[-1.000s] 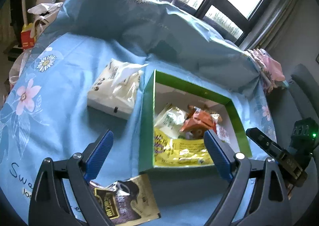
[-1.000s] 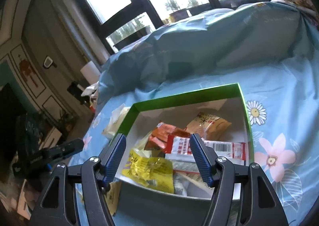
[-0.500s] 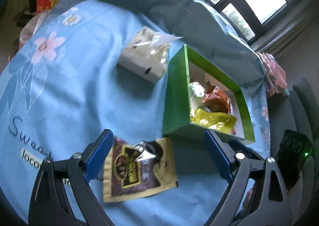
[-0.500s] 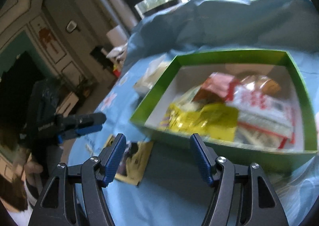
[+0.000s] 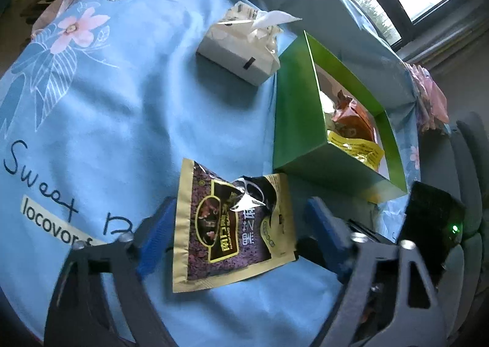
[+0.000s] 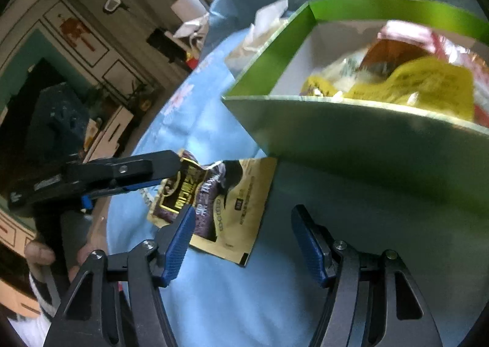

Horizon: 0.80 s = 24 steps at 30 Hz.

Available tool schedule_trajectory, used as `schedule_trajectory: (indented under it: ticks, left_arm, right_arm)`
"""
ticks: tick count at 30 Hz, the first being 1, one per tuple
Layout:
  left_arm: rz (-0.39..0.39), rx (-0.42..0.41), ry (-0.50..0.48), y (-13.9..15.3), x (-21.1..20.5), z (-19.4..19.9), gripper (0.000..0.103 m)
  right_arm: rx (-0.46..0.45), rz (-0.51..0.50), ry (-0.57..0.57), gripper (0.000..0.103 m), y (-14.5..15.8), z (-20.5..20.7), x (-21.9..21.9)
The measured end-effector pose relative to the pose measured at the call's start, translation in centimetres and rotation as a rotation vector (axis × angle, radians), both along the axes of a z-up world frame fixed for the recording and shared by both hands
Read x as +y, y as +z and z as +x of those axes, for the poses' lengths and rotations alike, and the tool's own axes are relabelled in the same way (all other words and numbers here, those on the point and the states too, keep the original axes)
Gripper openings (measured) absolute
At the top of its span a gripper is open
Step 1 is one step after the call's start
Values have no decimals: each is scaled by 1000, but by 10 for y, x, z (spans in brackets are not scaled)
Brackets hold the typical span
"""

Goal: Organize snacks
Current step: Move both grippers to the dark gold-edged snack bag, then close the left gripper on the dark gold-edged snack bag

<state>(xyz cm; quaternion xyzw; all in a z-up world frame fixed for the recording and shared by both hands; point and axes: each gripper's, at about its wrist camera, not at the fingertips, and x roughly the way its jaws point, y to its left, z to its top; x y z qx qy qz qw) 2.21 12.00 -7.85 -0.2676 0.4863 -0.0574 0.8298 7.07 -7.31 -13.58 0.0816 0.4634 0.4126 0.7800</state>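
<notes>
Your left tool (image 5: 235, 230) is spread wide around the snack packet (image 5: 232, 227), which lies flat on the table (image 5: 128, 108) just before the green box (image 5: 302, 133). It looks light, crinkly and slippery; pinch one edge. Your right tool (image 6: 241, 240) hangs open, empty. Blur hides the box's contents.

pouch (image 5: 232, 224): glossy foil | box (image 5: 293, 133): satin cardboard | tablecloth (image 5: 122, 102): matt cloth

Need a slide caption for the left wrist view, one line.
Open left claw straddles a gold-and-purple foil snack pouch lying on the blue floral cloth, beside the green cardboard box of snacks.
</notes>
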Motion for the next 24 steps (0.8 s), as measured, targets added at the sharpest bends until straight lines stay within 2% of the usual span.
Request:
schedule_trajectory:
  ticks: [4,8,10,12,14,15,16,17,20,21,24]
  left_arm:
    - [34,17,-11,-4,-1,2,71]
    - [62,55,-13,-13,-1,4,58]
    - [68,60,-12,-15,0,4,56]
    - [81,63,-7,-14,-1,4,51]
    - [107,70,-6,-14,-2,4,45]
    - [119,71,-10,-14,-3,4,44]
    - [130,69,-17,-13,-5,4,44]
    - [141,69,-20,-13,-6,3,42]
    - [149,60,-15,-12,-6,0,38]
    - [143,57,-11,-11,-5,0,34]
    - [130,58,-7,-11,-1,-1,32]
  right_arm:
    - [31,46,15,67,-5,5,3]
    - [72,91,38,66,-11,10,7]
    - [84,92,42,56,-14,12,10]
    - [106,98,40,34,-19,15,10]
    - [118,86,42,17,-23,15,12]
    - [112,80,47,12,-23,14,14]
    - [108,79,64,11,-22,11,18]
    - [106,71,87,5,-22,7,24]
    - [24,26,91,4,-17,-5,34]
    - [27,31,88,3,-17,-5,33]
    - [63,53,81,2,-20,-2,27]
